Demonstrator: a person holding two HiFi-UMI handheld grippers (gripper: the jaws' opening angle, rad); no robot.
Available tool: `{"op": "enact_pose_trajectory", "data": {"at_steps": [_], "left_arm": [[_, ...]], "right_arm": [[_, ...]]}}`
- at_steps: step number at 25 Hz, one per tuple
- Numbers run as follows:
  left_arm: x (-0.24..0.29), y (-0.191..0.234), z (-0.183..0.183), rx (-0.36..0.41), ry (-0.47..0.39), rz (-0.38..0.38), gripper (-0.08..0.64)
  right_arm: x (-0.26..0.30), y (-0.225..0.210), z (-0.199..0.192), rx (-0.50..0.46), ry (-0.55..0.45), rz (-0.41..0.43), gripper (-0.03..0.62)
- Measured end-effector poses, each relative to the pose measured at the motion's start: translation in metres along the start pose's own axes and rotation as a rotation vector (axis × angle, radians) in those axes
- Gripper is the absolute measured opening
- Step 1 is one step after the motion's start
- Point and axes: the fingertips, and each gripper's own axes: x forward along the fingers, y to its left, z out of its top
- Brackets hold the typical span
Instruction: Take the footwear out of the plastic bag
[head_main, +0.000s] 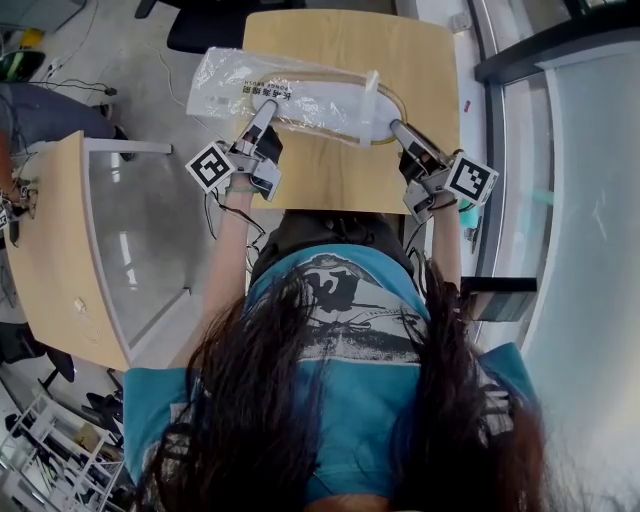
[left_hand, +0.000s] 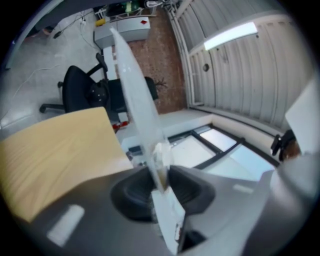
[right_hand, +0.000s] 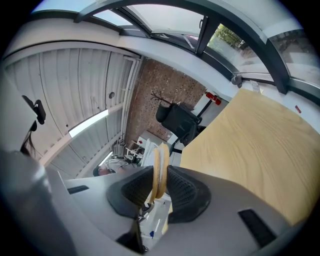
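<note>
A clear plastic bag (head_main: 232, 85) with red print lies across the wooden table (head_main: 330, 180). Flat white footwear with a tan rim (head_main: 335, 105) sits inside it, its right end reaching past the bag. My left gripper (head_main: 262, 112) is shut on the bag's near edge. In the left gripper view the thin plastic sheet of the bag (left_hand: 136, 95) stands upright, pinched in the left gripper (left_hand: 161, 172). My right gripper (head_main: 397, 127) is shut on the footwear's right end. In the right gripper view the tan-edged sole of the footwear (right_hand: 160, 165) is clamped in the right gripper (right_hand: 160, 185).
A black office chair (head_main: 205, 25) stands beyond the table's far edge. A second wooden desk (head_main: 50, 250) lies at the left, across a strip of floor. A glass partition with a dark frame (head_main: 500, 150) runs along the table's right side.
</note>
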Motion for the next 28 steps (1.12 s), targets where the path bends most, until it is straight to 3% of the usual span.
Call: {"op": "enact_pose_trajectory", "data": {"at_steps": [3, 6, 8, 18, 28], "left_arm": [[-0.003, 0.011, 0.008, 0.016, -0.021, 0.049, 0.088], [-0.007, 0.024, 0.020, 0.010, -0.059, 0.095, 0.007], [-0.006, 0.027, 0.018, 0.024, -0.047, 0.112, 0.003], [-0.017, 0.049, 0.020, 0.262, -0.024, 0.364, 0.003], [-0.048, 0.069, 0.038, 0.224, -0.102, 0.431, 0.003]], "right_arm": [[-0.007, -0.006, 0.009, -0.013, -0.015, -0.019, 0.089], [-0.016, -0.014, 0.018, -0.021, -0.035, -0.041, 0.086], [-0.021, -0.015, 0.020, -0.027, -0.036, -0.043, 0.086], [-0.038, -0.019, 0.031, -0.037, -0.070, -0.088, 0.081], [-0.050, -0.022, 0.039, -0.033, -0.101, -0.112, 0.077]]}}
